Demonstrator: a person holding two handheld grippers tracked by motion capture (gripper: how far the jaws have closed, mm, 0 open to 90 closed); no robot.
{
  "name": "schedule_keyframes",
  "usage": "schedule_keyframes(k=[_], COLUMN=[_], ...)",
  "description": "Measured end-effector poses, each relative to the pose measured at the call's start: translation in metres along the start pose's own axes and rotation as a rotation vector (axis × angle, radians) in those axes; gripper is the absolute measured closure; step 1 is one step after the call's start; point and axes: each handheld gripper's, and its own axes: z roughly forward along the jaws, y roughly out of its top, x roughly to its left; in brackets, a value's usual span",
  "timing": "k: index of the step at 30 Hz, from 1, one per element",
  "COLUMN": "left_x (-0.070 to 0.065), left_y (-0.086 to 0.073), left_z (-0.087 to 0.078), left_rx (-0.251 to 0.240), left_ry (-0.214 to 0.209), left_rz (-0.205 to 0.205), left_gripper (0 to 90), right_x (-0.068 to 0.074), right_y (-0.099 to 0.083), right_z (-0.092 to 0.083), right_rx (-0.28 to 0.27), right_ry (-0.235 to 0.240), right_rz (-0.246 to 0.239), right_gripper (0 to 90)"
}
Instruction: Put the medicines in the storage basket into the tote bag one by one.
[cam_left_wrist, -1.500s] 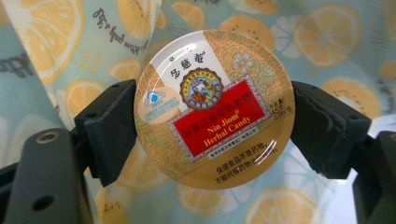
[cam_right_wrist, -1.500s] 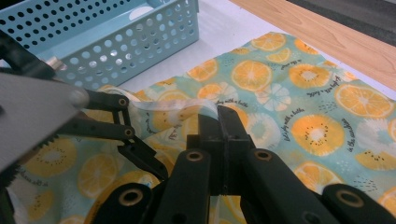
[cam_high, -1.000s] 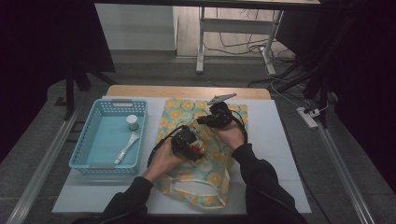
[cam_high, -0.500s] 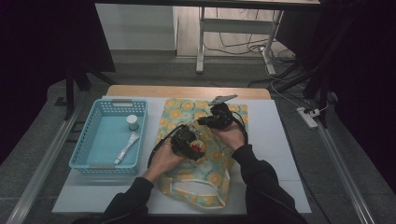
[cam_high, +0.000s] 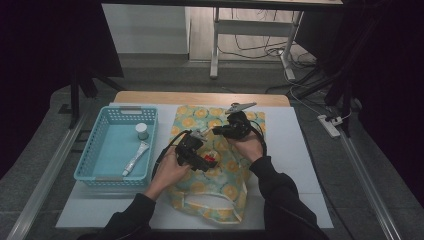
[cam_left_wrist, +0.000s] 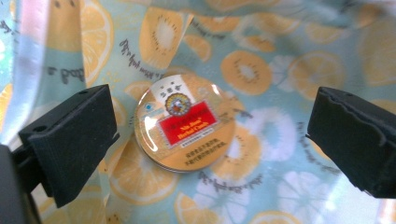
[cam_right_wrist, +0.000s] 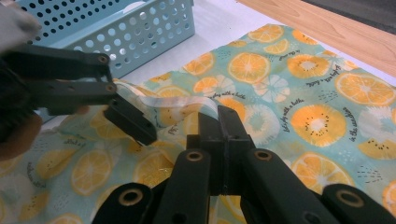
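The left tongs (cam_left_wrist: 205, 140) are spread wide, just opened, with the round lozenge tin (cam_left_wrist: 184, 122) lying released between them at frame centre, inside the fruit-print bag (cam_left_wrist: 280, 70). The right tongs (cam_right_wrist: 219, 122) are clamped on the bag's rim, at lower centre.

clear: table right of bag (cam_high: 210, 165) | blocked: basket (cam_high: 90, 172) left

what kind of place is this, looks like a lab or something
Probably a lab or recording workspace, not a home: a white table set up under a fixed camera, dark curtains at the sides, and cables with a power strip on the grey floor behind.
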Motion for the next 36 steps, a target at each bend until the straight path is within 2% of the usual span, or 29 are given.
schedule_keyframes(k=[4,7,14,24,30,32,34,36], left_x=[-0.002,-0.004,-0.005,0.004,0.009,0.013,0.017,0.022], left_y=[0.001,0.002,0.001,-0.007,-0.017,-0.022,-0.028,-0.034], left_z=[-0.013,-0.023,-0.043,-0.063,-0.08,-0.085,-0.092,-0.098], left_rx=[-0.035,-0.054,-0.066,-0.077,-0.064,-0.062,-0.065,-0.067], left_ry=[-0.028,-0.032,-0.039,-0.04,0.016,0.033,0.071,0.085], left_rz=[-0.001,0.002,0.014,-0.008,-0.023,-0.037,-0.051,-0.071], left_gripper=[1.5,1.5,1.7,2.1,1.4,0.6,0.0,0.0], right_x=[0.002,0.003,0.007,0.01,0.013,0.014,0.015,0.016], right_y=[0.001,0.002,0.004,0.004,0.003,0.003,0.002,0.002], right_z=[-0.001,-0.002,-0.005,-0.009,-0.012,-0.013,-0.013,-0.014], right_rx=[-0.002,-0.01,-0.014,-0.023,-0.029,-0.032,-0.034,-0.034], right_ry=[0.003,0.01,0.026,0.035,0.041,0.046,0.048,0.05], right_rz=[-0.005,-0.005,-0.009,-0.014,-0.021,-0.021,-0.025,-0.028], right_gripper=[90.0,90.0,90.0,90.0,90.0,90.0,90.0,90.0])
